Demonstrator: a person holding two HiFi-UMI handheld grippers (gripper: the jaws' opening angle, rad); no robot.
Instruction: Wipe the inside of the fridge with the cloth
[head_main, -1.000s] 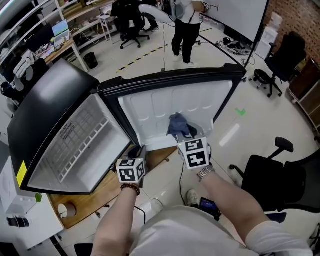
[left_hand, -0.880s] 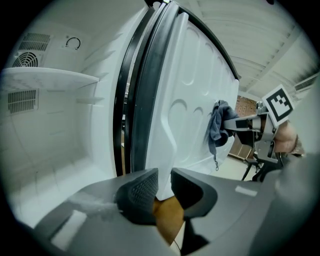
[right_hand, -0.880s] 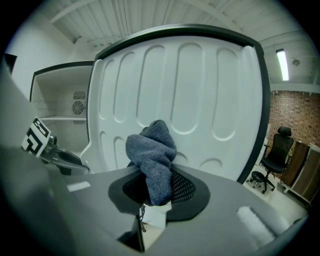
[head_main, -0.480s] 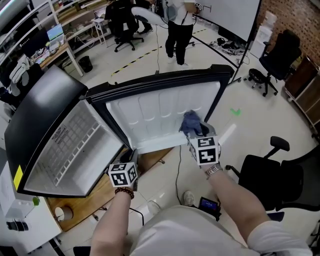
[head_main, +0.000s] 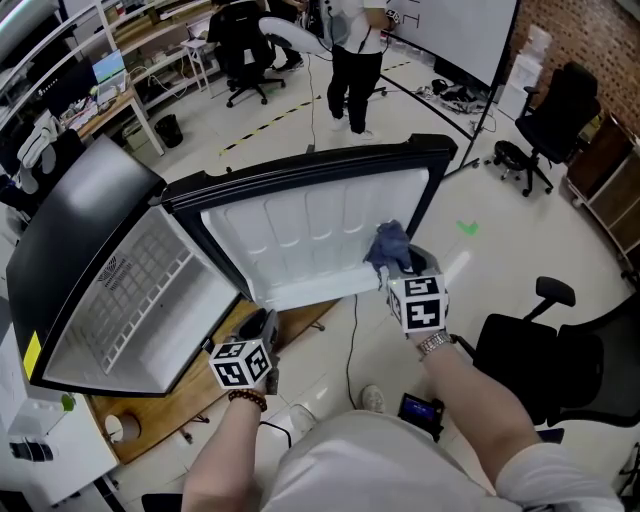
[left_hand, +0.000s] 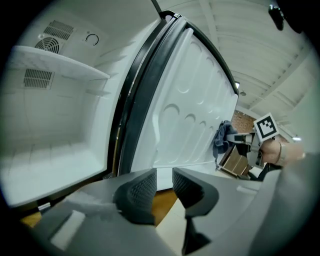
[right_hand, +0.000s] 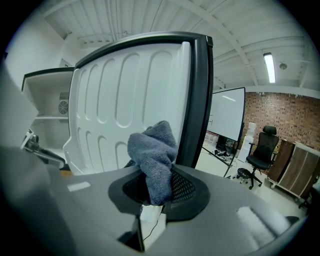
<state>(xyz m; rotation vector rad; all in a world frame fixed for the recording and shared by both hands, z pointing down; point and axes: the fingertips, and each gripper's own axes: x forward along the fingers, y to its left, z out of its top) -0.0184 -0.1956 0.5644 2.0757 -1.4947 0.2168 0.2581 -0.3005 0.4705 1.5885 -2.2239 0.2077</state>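
The fridge stands open; its white inside (head_main: 130, 290) is at the left and its door (head_main: 300, 235) is swung wide, showing the ribbed white liner. A blue-grey cloth (head_main: 390, 243) is bunched in my right gripper (head_main: 398, 262), which is shut on it and holds it against the liner's lower right part, close to the black door edge. The right gripper view shows the cloth (right_hand: 155, 155) pinched between the pads, in front of the door (right_hand: 120, 95). My left gripper (head_main: 262, 326) hangs below the door's bottom edge. Its jaws (left_hand: 164, 182) have just been opening, and nothing is between them.
A wooden board (head_main: 190, 390) lies on the floor under the fridge, with a black cable (head_main: 352, 340) beside it. A dark device (head_main: 415, 408) lies by my feet. Office chairs (head_main: 545, 345) stand at the right. A person (head_main: 350, 50) stands beyond the door.
My right gripper has slid the cloth rightward along the lower door liner toward the door's black edge. The left gripper has stayed below the door's bottom edge.
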